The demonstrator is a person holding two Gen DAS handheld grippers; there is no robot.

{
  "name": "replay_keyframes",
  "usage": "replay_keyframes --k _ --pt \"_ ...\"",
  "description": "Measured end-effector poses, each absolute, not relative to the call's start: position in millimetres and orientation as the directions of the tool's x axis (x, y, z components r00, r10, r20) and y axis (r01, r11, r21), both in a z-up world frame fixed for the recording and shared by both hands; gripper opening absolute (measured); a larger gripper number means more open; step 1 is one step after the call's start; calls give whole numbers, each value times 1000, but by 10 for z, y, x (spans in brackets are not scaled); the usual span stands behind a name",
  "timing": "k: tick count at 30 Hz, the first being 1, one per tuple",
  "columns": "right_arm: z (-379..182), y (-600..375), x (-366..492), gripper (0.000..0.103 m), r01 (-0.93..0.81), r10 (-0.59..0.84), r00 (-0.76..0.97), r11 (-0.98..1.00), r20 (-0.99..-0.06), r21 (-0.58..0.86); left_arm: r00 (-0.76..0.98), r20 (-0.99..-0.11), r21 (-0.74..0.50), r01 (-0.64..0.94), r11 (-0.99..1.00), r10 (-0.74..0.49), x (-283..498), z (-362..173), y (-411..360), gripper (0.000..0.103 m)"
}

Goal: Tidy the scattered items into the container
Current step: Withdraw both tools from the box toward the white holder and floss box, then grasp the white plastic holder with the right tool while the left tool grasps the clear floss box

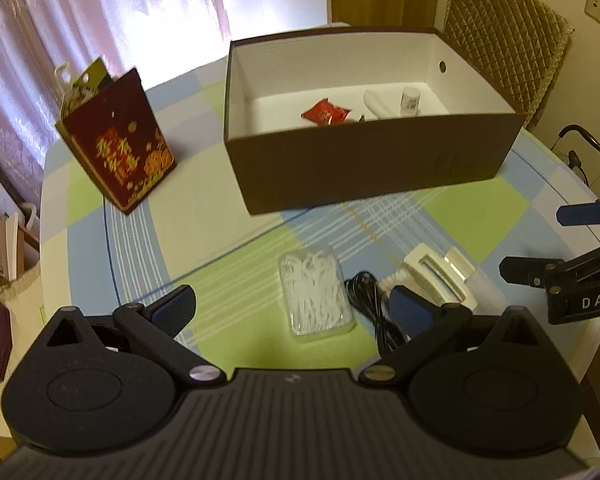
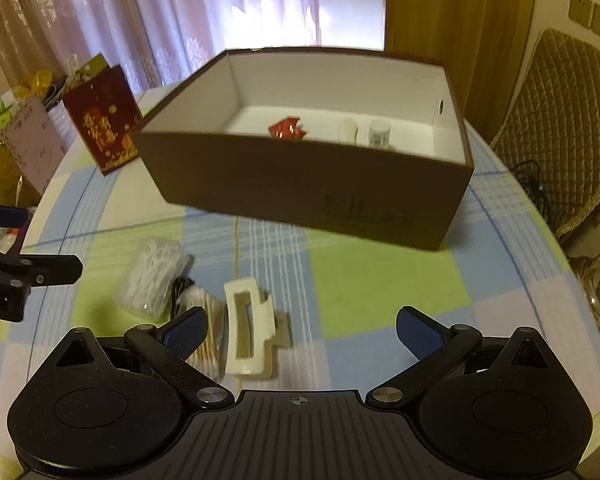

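1. Hovering above the near edge of the table (image 1: 480, 216), I had both claws spread wide and holding nothing: my left gripper (image 1: 296, 306) hung over the clear packet of floss picks (image 1: 316, 296), and my right gripper (image 2: 300, 330) hung over the cream hair claw clip (image 2: 246, 328).
2. The brown box (image 1: 364, 172) sat farther back on the checked cloth, open at the top, already holding a red sachet (image 1: 325, 112), a white curved piece (image 1: 376, 102) and a small white bottle (image 1: 410, 100). Four things remained outside it, all huddled together near me: the floss packet, a coiled black cable (image 1: 370, 300), a bundle of cotton swabs (image 2: 210, 332) and the clip.
3. I judged the clip to be the right hand's next job, yet it lay left of centre between my fingers, close to the left pad. Shifting left first would have squared it up.
4. It looked hard and slippery, with a hollow window through its back, so I thought closing across its narrow width, over the solid sides, would hold better than pinching its ends.
5. The swabs touched the clip's left side, so a careless descent risked trapping them too.
6. With my other claw so near, I reckoned only one should go down at a time.
7. The red gift bag (image 1: 118, 140) stood apart and seemed no concern of mine.
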State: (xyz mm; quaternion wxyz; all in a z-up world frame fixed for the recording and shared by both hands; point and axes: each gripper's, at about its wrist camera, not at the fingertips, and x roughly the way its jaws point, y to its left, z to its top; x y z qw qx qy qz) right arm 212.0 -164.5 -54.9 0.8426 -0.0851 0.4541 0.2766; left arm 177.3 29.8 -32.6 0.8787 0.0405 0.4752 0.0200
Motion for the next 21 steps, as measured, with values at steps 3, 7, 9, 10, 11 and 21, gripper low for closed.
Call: replay_keyframes --k 3,7,9,10,11,21 --pt "-630 -1634 2119 103 -544 386 419 832 -822 113 533 -843 82 -10 997 74 1738 -389 334 102" --pt "-726 -1609 2136 103 -546 394 403 828 -826 128 516 -853 67 -30 997 73 1718 -460 383 102" --pt "-776 -1588 2154 103 -550 398 400 825 -826 131 510 -857 63 -39 997 74 1719 -488 401 102" --pt "-801 -1579 2166 103 -551 398 397 824 -827 132 507 -859 60 -42 997 73 1722 -500 408 102" --pt "-828 -1570 2182 103 -552 400 392 822 -828 136 504 -861 57 -44 997 72 1726 -513 414 102" --pt "-1014 -1466 2327 80 -565 388 356 814 -850 135 482 -873 50 -56 997 70 1845 -652 454 101"
